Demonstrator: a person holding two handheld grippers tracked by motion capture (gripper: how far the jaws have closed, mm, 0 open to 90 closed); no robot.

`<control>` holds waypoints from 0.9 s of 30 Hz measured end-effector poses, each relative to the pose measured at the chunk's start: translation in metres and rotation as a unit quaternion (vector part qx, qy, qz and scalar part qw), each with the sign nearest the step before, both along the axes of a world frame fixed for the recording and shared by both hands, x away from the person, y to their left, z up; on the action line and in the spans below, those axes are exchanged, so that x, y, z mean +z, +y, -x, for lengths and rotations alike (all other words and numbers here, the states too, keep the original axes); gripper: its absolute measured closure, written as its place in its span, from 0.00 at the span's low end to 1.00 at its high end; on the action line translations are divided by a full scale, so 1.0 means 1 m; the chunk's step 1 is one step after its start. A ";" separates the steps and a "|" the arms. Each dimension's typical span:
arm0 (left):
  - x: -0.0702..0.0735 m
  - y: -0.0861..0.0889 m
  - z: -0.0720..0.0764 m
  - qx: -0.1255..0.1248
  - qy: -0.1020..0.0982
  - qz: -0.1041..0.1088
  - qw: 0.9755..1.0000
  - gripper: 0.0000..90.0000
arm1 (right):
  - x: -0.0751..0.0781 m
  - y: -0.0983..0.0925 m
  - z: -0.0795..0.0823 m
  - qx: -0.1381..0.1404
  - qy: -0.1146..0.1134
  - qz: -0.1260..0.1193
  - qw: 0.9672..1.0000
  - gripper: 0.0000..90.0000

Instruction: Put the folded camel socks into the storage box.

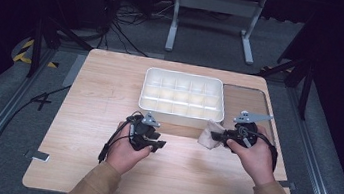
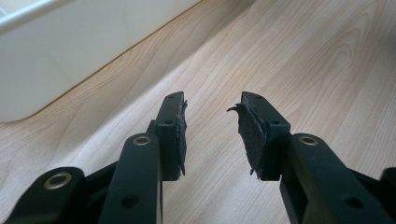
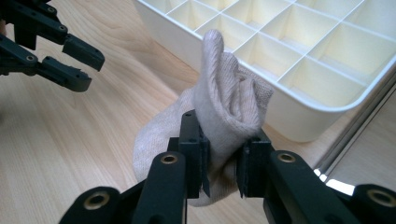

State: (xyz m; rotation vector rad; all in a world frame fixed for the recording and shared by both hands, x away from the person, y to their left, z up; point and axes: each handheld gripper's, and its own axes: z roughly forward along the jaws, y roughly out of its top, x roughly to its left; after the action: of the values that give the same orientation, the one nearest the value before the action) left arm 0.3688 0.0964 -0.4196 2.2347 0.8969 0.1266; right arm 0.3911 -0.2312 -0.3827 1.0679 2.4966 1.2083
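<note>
Right tongs [image 3: 219, 158] clamping a beige sock [image 3: 224, 102], bunched, pads pressing both sides; sock top sticking up past the jaws, rest hanging below toward the bench [image 3: 60, 140]. In high view, right tongs [image 1: 220, 135] holding sock [image 1: 210, 135] just off the tray's near right corner, right hand [image 1: 252, 158] gripping from behind. Left tongs [image 2: 210, 130] standing moderately wide, nothing between, worn pads [image 2: 252, 133] peeling at the edges, pointing along bare bench [image 2: 303, 70]. Left tongs [image 1: 152, 145] hovering low over bench [image 1: 82, 115], just in front of tray, left hand [image 1: 124, 154] behind. Left tongs [image 3: 79, 60] showing far left in right gripper view, jaws apart. Beyond: white tray [image 1: 147, 94] with grid compartments, sitting mid-bench; tray [image 3: 210, 51] close behind sock; tray wall [image 2: 70, 46] upper left in left gripper view. Sock not in any compartment.
</note>
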 end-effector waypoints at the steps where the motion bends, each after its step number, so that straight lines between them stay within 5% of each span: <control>1: 0.000 0.002 0.000 0.002 -0.002 -0.001 1.000 0.69 | 0.002 0.000 -0.002 0.001 -0.002 0.004 1.000 0.83; 13: 0.003 0.016 0.003 0.013 -0.001 -0.001 1.000 0.67 | 0.020 -0.004 -0.018 0.003 -0.012 0.029 0.999 0.83; 17: 0.003 0.016 0.003 0.012 -0.002 -0.001 1.000 0.67 | 0.025 -0.011 -0.028 0.036 -0.009 0.025 0.999 0.83; 19: 0.003 0.016 0.002 0.012 -0.002 0.000 1.000 0.67 | 0.028 -0.014 -0.031 0.037 -0.017 0.043 0.998 0.83; 27: 0.004 0.017 0.003 0.016 -0.002 0.005 1.000 0.67 | 0.036 -0.023 -0.042 0.031 -0.027 0.050 0.998 0.83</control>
State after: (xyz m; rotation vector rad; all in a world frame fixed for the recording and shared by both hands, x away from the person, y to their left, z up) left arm 0.3663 0.1131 -0.4160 2.2106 0.9306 0.1411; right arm 0.4329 -0.2538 -0.3465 0.9293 2.5369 1.0987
